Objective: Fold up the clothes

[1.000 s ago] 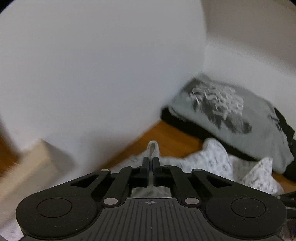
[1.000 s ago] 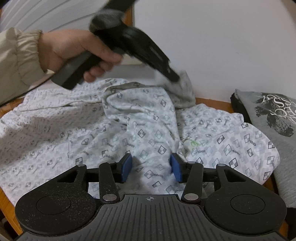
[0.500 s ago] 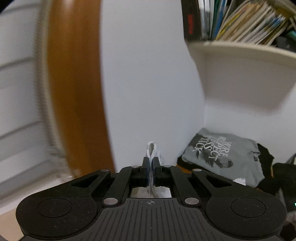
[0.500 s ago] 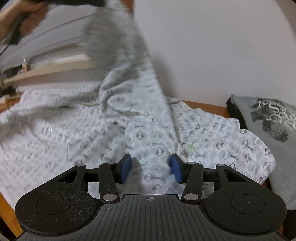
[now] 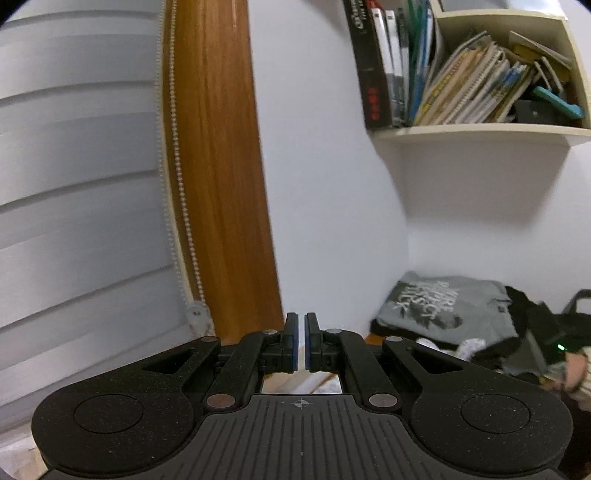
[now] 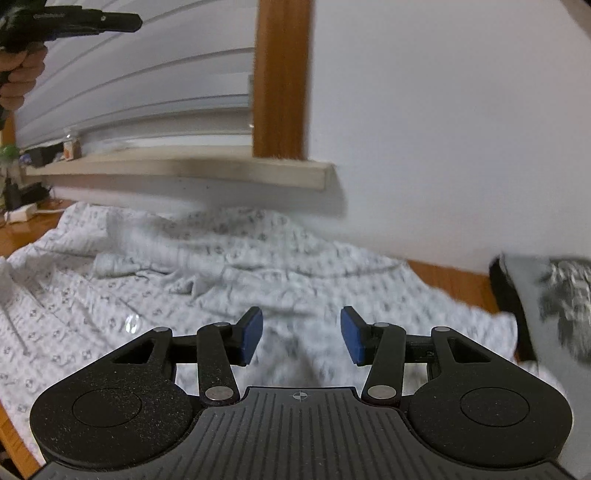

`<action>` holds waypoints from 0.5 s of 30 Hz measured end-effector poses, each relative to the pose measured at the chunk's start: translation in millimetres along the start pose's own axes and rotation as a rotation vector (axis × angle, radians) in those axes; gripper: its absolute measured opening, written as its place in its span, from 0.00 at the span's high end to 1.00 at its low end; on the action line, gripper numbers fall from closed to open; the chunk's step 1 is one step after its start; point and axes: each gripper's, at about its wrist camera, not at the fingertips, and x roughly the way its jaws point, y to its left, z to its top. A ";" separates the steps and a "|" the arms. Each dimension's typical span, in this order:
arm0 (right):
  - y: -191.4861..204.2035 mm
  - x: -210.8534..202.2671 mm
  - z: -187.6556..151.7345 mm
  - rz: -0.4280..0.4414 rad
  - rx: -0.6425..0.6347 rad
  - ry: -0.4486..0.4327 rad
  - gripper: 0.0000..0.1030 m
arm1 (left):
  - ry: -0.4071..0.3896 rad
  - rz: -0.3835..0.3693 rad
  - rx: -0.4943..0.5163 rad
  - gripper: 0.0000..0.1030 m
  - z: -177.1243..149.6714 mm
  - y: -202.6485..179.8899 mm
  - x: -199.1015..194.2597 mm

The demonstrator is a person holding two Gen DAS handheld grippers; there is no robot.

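Note:
A white patterned garment lies spread and rumpled on the wooden floor in the right wrist view. My right gripper is open and empty, low over its near part. My left gripper is raised high and points at the wall; its blue pads stand a narrow gap apart with no cloth between them. It also shows at the top left of the right wrist view, held in a hand, well above the garment.
A folded grey printed T-shirt lies on dark clothes in the corner, also in the right wrist view. A window with blinds, a wooden frame and a sill stand behind. A bookshelf hangs above.
My left gripper lifted a fold of the white garment high, then let it go; the cloth has dropped back onto the floor. The right gripper stayed open and tilted up a little.

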 end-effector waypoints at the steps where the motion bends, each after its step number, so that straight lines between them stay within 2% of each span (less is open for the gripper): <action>1: 0.3 3.4 4.6 0.005 -0.014 0.009 0.54 | 0.018 -0.001 -0.001 0.97 -3.6 -1.2 2.2; 3: 2.9 9.8 12.2 0.012 -0.036 0.024 0.53 | 0.061 -0.003 -0.006 0.97 -15.6 -2.6 9.9; 5: 6.6 15.8 18.7 0.016 -0.052 0.036 0.52 | 0.118 -0.009 -0.016 0.93 -33.8 -2.3 21.6; 7: 9.9 20.6 22.1 0.019 -0.054 0.040 0.49 | 0.187 -0.006 -0.048 0.82 -57.5 0.7 34.8; 9: 13.3 23.4 19.9 0.023 -0.058 0.045 0.48 | 0.239 -0.008 -0.073 0.63 -83.9 3.3 44.5; 11: 16.7 26.2 17.8 0.028 -0.062 0.049 0.48 | 0.279 -0.016 -0.076 0.55 -111.7 6.3 46.4; 15: 24.1 30.5 15.0 0.048 -0.073 0.056 0.49 | 0.350 -0.016 -0.091 0.54 -152.1 16.1 48.3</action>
